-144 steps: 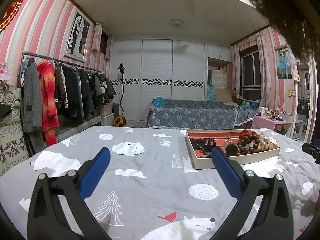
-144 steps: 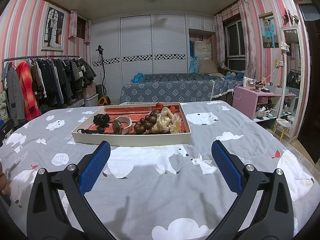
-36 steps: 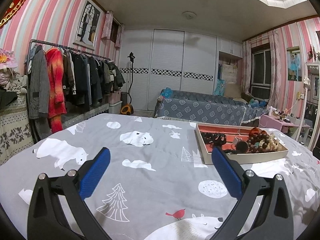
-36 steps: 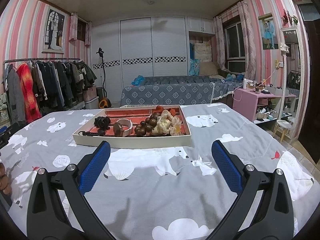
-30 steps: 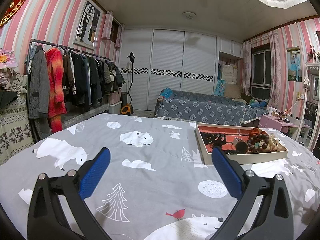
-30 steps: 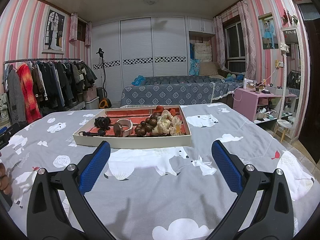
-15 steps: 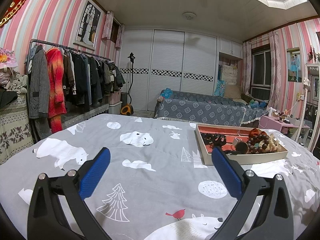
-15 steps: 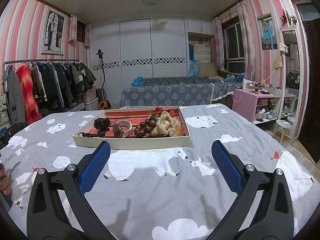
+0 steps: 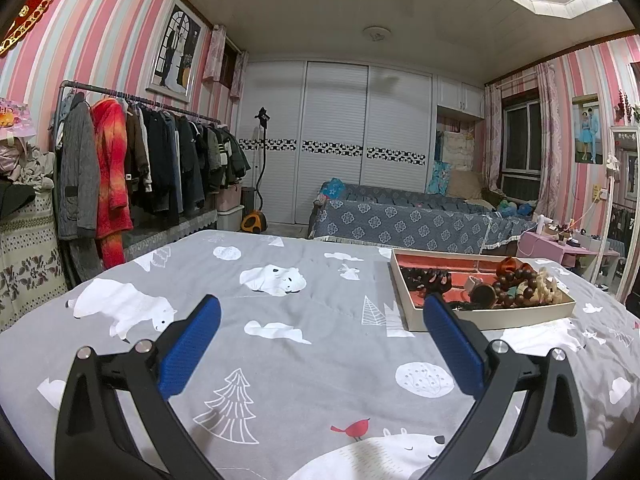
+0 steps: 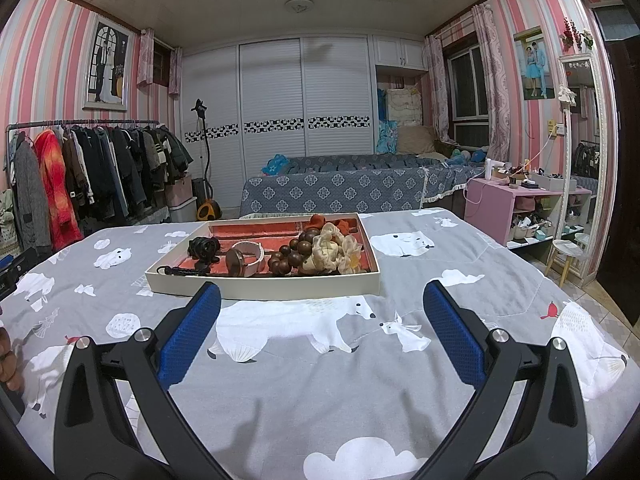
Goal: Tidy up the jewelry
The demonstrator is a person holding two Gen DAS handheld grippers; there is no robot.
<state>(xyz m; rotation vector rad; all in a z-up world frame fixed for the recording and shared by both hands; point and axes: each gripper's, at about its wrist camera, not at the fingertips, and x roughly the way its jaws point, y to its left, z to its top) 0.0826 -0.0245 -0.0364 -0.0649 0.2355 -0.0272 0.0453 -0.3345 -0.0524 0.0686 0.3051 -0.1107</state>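
Grey bedspread (image 10: 320,380): printed with white polar bears, clouds and trees; it covers the bed that carries everything.
Clothes rack (image 9: 132,168): along the striped pink wall on the left, hung with dark coats and one red-orange one.
Cream tray (image 10: 264,280): shallow, lined in red; straight ahead of the right tongs, and ahead and to the right of the left tongs (image 9: 320,320).
Left tongs: blue pads spread wide, nothing between them, hovering over bare bedspread well short of the tray.
Right tongs (image 10: 320,308): blue pads spread wide, gripping nothing, just short of the tray's near wall.
Cream scrunchies (image 10: 334,250): bunched at the tray's right side.
Brown bead bracelet (image 10: 294,258): large wooden beads, touching the scrunchies on their left.
White bangle (image 10: 250,256): mid-tray, with a round brown piece leaning at its front.
Black coiled item (image 10: 204,248): left part of the tray; its kind is unclear.
Black cord (image 10: 180,269): lies along the tray's near left corner.
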